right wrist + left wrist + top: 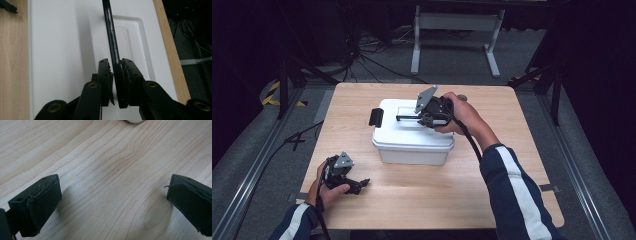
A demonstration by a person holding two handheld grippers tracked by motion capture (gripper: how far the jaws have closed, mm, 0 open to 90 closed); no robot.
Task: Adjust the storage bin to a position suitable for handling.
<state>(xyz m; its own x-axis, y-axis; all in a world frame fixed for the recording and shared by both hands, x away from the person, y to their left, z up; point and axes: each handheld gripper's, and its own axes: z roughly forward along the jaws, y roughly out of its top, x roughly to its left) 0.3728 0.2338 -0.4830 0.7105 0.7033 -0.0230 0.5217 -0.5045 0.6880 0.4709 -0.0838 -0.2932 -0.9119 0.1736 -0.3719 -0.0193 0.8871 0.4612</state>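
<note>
A white lidded storage box (412,135) sat in the middle of the wooden table (492,195), a black latch (375,117) showing at its left end. The right gripper (412,118) lay level over the lid (62,50), reaching leftward from the person's right hand (464,117), and its jaws were closed on the box's slim black carry handle (112,40), which stood up on edge out of the recess moulded in the lid; in the right gripper view the two pads pressed the handle from both sides with no gap left. The left gripper (362,184) rested on the near left part of the table, well apart from the box, with its jaws spread wide and nothing but bare wood between them. The step in hand looked to be taking the box by its handle, either to lift it or to shift it. To do that well, the grip probably wanted to sit close to the middle of the handle's length, so that the box would hang level and not swing. The pads held a thin, hard strip, so a firm, square squeeze seemed wise, since a skewed hold could let the handle twist or slip out. Any lift was best made straight up and slowly, and the idle left gripper could come in to steady the near left side of the box if it tipped.
</note>
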